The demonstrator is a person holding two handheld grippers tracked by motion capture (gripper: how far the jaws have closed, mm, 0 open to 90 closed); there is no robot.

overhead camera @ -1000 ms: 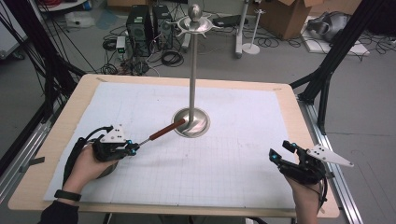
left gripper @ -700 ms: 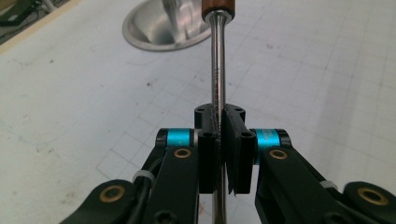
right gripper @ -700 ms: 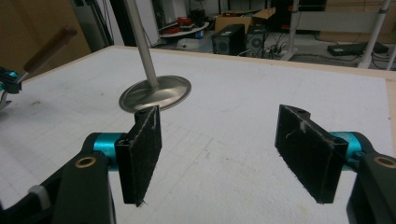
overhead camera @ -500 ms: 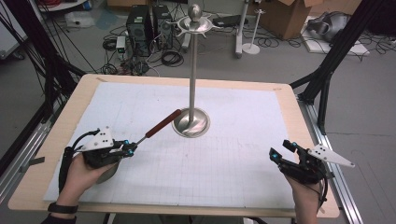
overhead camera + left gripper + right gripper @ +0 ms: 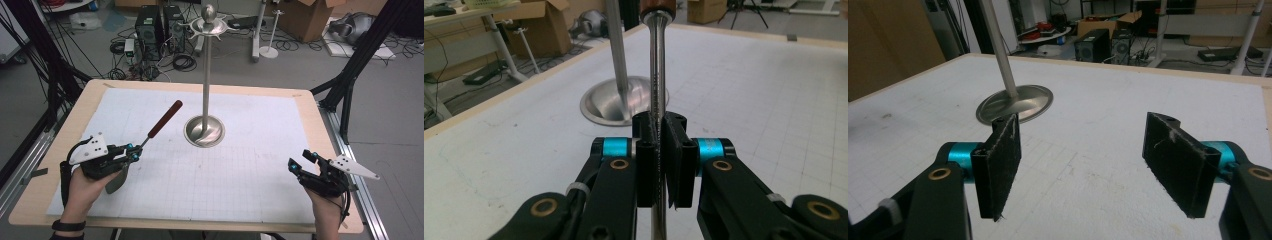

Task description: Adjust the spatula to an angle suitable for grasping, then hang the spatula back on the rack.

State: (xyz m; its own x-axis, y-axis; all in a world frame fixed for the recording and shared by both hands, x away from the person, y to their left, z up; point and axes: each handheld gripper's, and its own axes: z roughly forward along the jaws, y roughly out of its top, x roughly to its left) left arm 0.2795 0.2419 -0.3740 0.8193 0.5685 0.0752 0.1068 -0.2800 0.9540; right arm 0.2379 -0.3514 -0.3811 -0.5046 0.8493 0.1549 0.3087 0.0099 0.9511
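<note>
Left hand-held gripper (image 5: 131,151) sits low over the near-left part of the surface (image 5: 250,175), jaws closed tight on the thin metal shaft of a utensil (image 5: 150,135). Left gripper view confirms it: the shaft (image 5: 656,85) runs up between the two black pads, pinched with no gap. Utensil's reddish-brown handle (image 5: 165,118) points up and away from this hand-held gripper, toward the stand; a grey blade-like end (image 5: 116,181) hangs below and behind the jaws, beside the person's left hand (image 5: 85,187). Whether that end touches the surface, cannot tell.

Right hand-held gripper (image 5: 297,161) rests at the near-right edge, held in the right hand (image 5: 325,210). Jaws wide apart, nothing between them; the right gripper view shows both pads (image 5: 998,160) with bare gridded mat in the gap.

Metal stand (image 5: 205,131): round dished base on the mat, tall upright pole, flared top with a ball. It stands ahead of both hand-held grippers, nearer the left one's handle tip but apart from it. The dished base holds nothing.

White grid mat covers the wooden surface. Beyond the far edge: floor with cables, computer towers (image 5: 157,25), a cardboard box (image 5: 310,15).
</note>
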